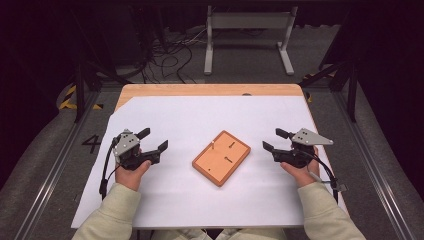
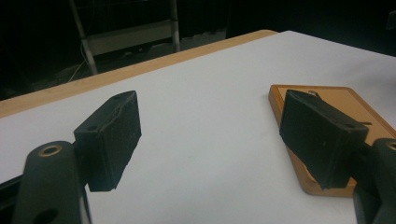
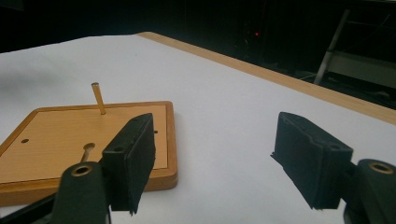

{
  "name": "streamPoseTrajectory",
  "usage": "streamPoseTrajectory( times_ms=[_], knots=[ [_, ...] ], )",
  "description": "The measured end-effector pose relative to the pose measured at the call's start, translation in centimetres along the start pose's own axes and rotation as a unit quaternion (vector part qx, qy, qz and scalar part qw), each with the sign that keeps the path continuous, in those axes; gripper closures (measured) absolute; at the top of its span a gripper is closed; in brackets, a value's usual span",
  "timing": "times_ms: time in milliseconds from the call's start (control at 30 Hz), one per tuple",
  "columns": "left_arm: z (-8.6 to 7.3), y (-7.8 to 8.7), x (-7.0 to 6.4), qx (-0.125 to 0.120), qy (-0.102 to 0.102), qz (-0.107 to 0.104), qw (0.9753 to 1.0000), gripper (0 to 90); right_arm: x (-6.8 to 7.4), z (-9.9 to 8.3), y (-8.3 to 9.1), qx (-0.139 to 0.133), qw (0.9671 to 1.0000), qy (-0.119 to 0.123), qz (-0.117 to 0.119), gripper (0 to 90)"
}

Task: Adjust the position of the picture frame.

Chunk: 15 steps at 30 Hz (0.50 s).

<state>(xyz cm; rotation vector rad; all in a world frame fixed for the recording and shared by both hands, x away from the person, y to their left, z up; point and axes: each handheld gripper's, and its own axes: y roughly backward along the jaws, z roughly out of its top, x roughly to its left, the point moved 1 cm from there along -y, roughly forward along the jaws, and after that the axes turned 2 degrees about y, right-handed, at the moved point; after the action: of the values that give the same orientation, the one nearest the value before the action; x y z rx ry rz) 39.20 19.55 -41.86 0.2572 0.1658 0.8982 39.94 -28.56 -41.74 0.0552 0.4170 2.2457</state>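
An orange wooden tray (image 1: 236, 159) lies turned at the middle of the white sheet. One thin peg (image 1: 212, 145) stands upright near its far-left corner, and two small pegs (image 1: 228, 159) lie flat on it. My left gripper (image 1: 154, 139) rests open to the tray's left with nothing between its jaws. My right gripper (image 1: 275, 139) rests open to the tray's right, also holding nothing. In the right gripper view the upright peg (image 3: 98, 98) rises from the tray (image 3: 60, 135) beyond the gripper (image 3: 215, 154). The left gripper view has the tray (image 2: 327, 100) behind the jaw of the gripper (image 2: 219, 140).
The white sheet (image 1: 175, 115) covers most of a wooden table (image 1: 200, 89). A white metal stand (image 1: 247, 35) and loose cables (image 1: 170, 55) sit on the floor beyond the table's far edge. Dark rails run along both sides.
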Motion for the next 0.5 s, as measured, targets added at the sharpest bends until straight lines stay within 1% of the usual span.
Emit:
streamPoseTrajectory(
  times_ms=[500],
  knots=[
    [0.01, -0.01, -0.09, 0.000, 0.001, -0.002, 1.0000, 21.2, -0.03, 0.02, -0.03, -0.001, 1.0000, -0.001, 0.001, 29.0]
  ],
)
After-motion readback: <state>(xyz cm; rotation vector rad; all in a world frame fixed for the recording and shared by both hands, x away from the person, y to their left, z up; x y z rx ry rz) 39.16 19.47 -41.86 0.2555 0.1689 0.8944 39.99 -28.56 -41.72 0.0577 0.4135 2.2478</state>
